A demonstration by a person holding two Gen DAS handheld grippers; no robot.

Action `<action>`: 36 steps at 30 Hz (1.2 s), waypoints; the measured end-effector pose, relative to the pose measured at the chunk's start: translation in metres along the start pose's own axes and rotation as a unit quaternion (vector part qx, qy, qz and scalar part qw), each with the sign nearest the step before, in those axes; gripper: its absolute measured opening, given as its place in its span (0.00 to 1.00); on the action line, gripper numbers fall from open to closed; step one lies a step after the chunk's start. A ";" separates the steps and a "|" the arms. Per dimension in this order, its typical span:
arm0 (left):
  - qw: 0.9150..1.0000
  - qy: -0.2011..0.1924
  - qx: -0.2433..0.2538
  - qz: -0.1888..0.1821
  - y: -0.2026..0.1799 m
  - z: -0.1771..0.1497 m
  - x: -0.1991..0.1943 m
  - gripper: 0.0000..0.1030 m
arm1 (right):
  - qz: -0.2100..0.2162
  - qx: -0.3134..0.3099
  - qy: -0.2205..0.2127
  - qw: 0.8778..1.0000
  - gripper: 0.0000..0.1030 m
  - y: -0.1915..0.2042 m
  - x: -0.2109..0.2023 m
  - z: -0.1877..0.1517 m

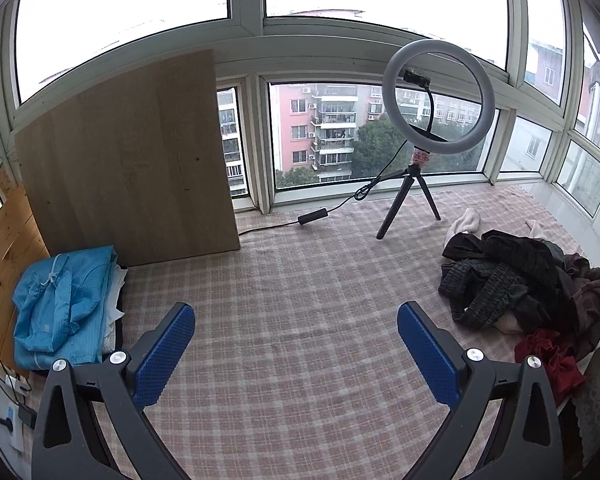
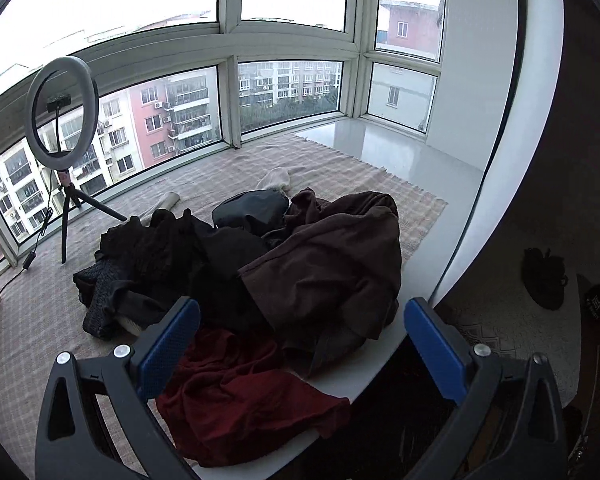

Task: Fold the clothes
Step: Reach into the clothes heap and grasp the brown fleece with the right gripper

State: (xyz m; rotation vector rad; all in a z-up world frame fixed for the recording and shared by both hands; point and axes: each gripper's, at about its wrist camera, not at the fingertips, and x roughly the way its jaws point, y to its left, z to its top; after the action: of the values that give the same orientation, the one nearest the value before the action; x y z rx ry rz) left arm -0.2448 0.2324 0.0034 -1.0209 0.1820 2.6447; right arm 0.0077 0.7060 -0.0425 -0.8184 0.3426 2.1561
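Observation:
A heap of dark unfolded clothes (image 1: 520, 276) lies at the right of the checked pink cloth (image 1: 300, 300) on the window platform. In the right wrist view that heap (image 2: 220, 248) fills the middle, with a brown garment (image 2: 332, 260) on top and a red garment (image 2: 244, 392) at the front edge. My right gripper (image 2: 302, 316) hangs open just above the red garment, holding nothing. My left gripper (image 1: 296, 320) is open over bare checked cloth, left of the heap. Folded blue clothing (image 1: 60, 304) is stacked at the far left.
A ring light on a tripod (image 1: 436, 100) stands at the back by the windows, its cable (image 1: 340, 204) trailing left. A wooden board (image 1: 132, 168) leans behind the blue stack. White socks (image 2: 276, 178) lie beyond the heap. The platform edge (image 2: 380, 364) drops to the floor at right.

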 end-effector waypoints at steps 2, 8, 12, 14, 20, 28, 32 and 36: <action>1.000 0.008 0.001 -0.003 -0.019 0.004 0.007 0.99 | -0.007 0.029 0.012 0.999 1.00 -0.028 0.029 0.011; 0.999 0.045 -0.002 -0.010 -0.061 0.014 0.033 0.99 | -0.022 0.031 0.060 0.997 1.00 -0.058 0.129 0.035; 0.999 0.054 0.006 0.003 -0.080 0.019 0.041 0.99 | -0.015 0.026 0.086 0.996 1.00 -0.062 0.169 0.039; 0.998 0.058 0.008 0.006 -0.085 0.021 0.045 0.99 | -0.012 0.024 0.100 0.995 1.00 -0.064 0.189 0.040; 0.997 0.075 0.016 0.008 -0.099 0.019 0.059 0.99 | 0.001 0.004 0.122 0.992 0.99 -0.062 0.234 0.041; 0.997 0.068 0.028 0.006 -0.109 0.023 0.057 0.99 | 0.017 -0.033 0.125 0.991 0.29 -0.049 0.235 0.043; 0.998 0.064 0.025 0.011 -0.101 0.023 0.053 0.99 | 0.069 0.036 0.125 0.989 0.19 -0.065 0.224 0.070; 0.998 0.059 0.014 0.012 -0.088 0.022 0.046 0.99 | 0.095 0.055 0.048 0.993 0.17 -0.063 0.172 0.130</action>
State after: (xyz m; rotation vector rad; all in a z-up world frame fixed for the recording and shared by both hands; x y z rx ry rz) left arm -0.2632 0.3315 -0.0121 -1.1732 0.2568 2.5977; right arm -0.0846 0.9105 -0.0553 -0.8563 0.6062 2.2546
